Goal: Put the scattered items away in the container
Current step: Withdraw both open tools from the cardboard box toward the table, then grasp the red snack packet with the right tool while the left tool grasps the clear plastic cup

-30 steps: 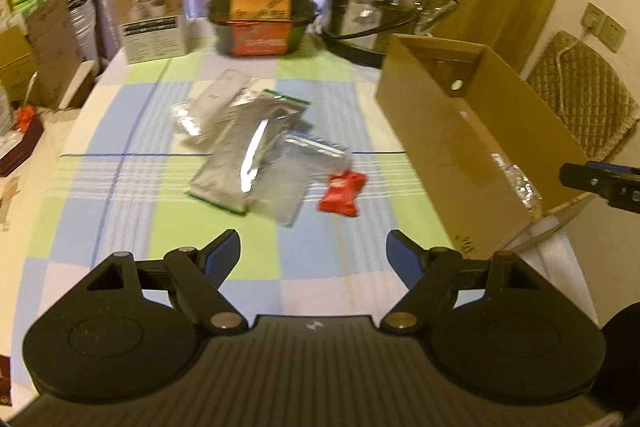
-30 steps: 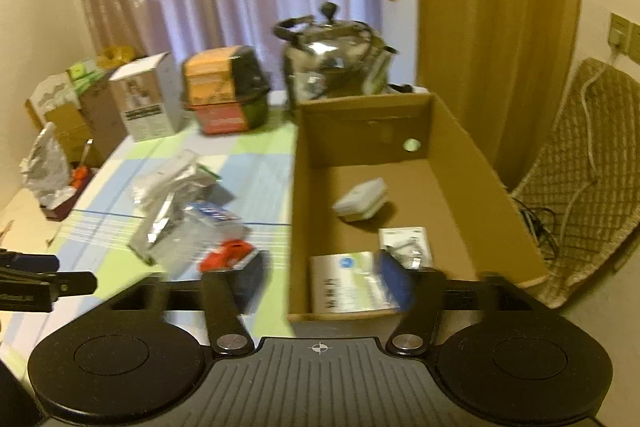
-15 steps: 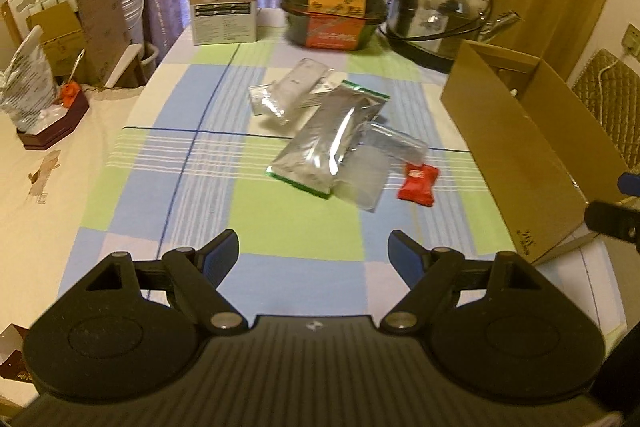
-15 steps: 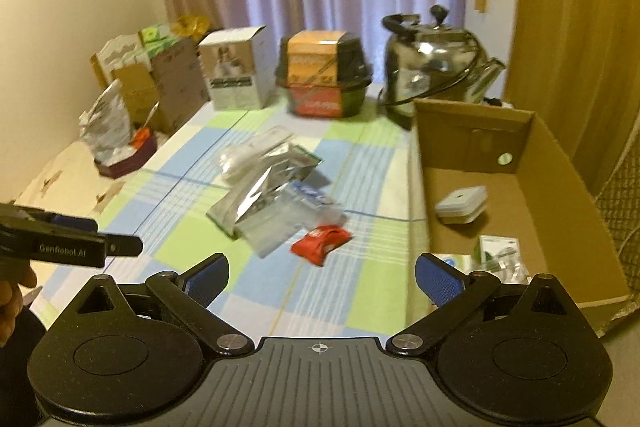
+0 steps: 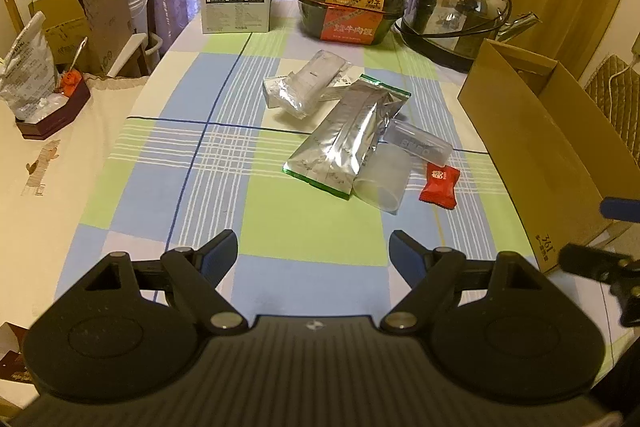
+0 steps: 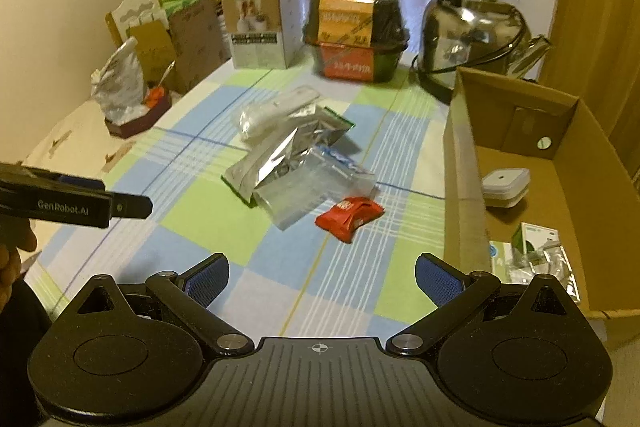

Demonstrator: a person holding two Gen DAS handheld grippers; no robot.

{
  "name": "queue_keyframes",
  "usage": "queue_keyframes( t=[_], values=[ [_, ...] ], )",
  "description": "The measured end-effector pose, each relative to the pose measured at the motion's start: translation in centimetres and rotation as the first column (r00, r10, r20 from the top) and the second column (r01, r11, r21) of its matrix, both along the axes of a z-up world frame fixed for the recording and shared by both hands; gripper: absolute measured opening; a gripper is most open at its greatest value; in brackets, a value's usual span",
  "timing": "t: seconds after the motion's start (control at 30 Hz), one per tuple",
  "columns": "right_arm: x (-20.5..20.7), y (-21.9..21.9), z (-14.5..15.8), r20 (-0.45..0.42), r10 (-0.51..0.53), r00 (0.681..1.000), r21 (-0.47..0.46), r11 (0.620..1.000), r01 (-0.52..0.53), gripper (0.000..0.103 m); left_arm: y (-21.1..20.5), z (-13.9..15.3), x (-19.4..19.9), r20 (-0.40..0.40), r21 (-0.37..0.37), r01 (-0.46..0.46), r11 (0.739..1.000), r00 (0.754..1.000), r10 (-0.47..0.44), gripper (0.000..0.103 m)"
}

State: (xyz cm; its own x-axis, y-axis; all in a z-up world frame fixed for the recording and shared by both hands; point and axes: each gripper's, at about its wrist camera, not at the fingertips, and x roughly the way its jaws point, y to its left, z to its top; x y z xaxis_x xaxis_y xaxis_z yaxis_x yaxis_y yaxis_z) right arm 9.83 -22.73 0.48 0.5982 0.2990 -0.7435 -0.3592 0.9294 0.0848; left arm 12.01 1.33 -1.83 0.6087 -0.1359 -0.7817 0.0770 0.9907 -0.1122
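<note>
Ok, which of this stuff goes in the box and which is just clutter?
Job items:
- red packet
- foil pouch
- clear tube
- clear bags
- cardboard box, the container

Just lying about:
- kettle
- black food tub
- white carton

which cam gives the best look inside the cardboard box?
Right wrist. It looks down into the cardboard box, showing its floor, a white case and packets. The left wrist view sees mostly the box's outer side wall; contents hidden.
</note>
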Motion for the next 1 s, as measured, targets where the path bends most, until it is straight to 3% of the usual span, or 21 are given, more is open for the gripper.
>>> queue_keyframes(
  t=[0.37, 0.83, 0.87, 0.93, 1.0],
  values=[
    [4.3, 1.4, -3.7, -0.041, -0.005, 0.999, -0.034, 0.999, 0.004, 0.103, 0.3, -1.9, 2.8, -0.013, -0.002, 0.045, 0.999, 0.999, -0.045, 0.08],
    [11.7, 1.9, -9.3, -0.085, -0.119, 0.989, -0.008, 0.993, 0.118, 0.103, -1.2, -6.0, 5.8, -0.002, 0.077, 0.237, 0.969, 0.971, -0.237, 0.078],
    [12.1, 1.8, -9.7, -0.089, -0.127, 0.988, -0.004, 0.992, 0.127, 0.102, -1.4, -6.3, 5.9, 0.0, 0.072, 0.248, 0.966, 0.969, -0.248, 0.078],
    [12.8, 1.8, -10.4, -0.101, -0.135, 0.986, 0.006, 0.991, 0.136, 0.085, -1.8, -6.5, 6.0, 0.009, 0.068, 0.269, 0.961, 0.963, -0.271, 0.077],
    [13.5, 1.7, -11.1, -0.116, -0.146, 0.982, 0.012, 0.989, 0.148, 0.085, -2.4, -6.8, 6.1, 0.021, 0.074, 0.307, 0.949, 0.951, -0.309, 0.077]
  ],
)
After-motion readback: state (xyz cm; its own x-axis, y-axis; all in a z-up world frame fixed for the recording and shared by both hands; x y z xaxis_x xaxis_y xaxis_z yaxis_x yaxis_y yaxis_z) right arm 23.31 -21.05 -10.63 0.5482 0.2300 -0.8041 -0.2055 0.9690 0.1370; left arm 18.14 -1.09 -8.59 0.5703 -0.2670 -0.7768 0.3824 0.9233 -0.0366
